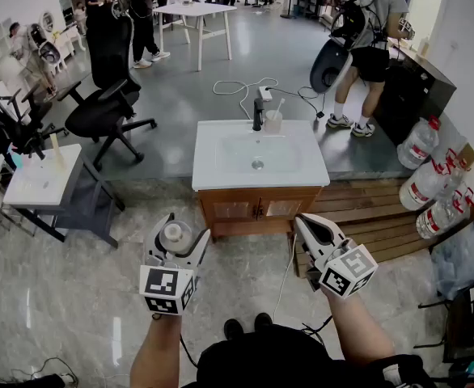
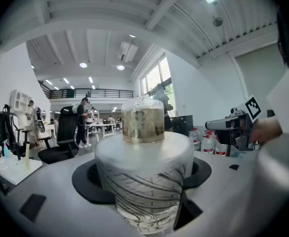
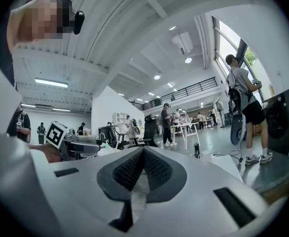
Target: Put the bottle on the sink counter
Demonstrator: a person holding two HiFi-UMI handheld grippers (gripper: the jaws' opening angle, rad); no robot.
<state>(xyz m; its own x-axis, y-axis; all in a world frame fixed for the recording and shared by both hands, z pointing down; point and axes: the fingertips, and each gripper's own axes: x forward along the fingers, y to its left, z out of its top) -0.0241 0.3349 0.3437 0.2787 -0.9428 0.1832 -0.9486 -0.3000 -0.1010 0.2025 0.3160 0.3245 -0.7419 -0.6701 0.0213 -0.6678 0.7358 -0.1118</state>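
The person is reaching both bare forearms forward, side by side and well apart, each one carrying a gripper. The left gripper is clasping the bottle upright between widely spread jaws, while the right gripper is angling slightly inward with its jaws pressed together on nothing.

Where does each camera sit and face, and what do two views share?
Head view: on the person's head, facing down at the sink counter; both forearms show.
Left gripper view: on left tool, along jaws clamping the bottle.
Right gripper view: on right tool, along shut, empty jaws.
Shared: head, left views show the bottle.
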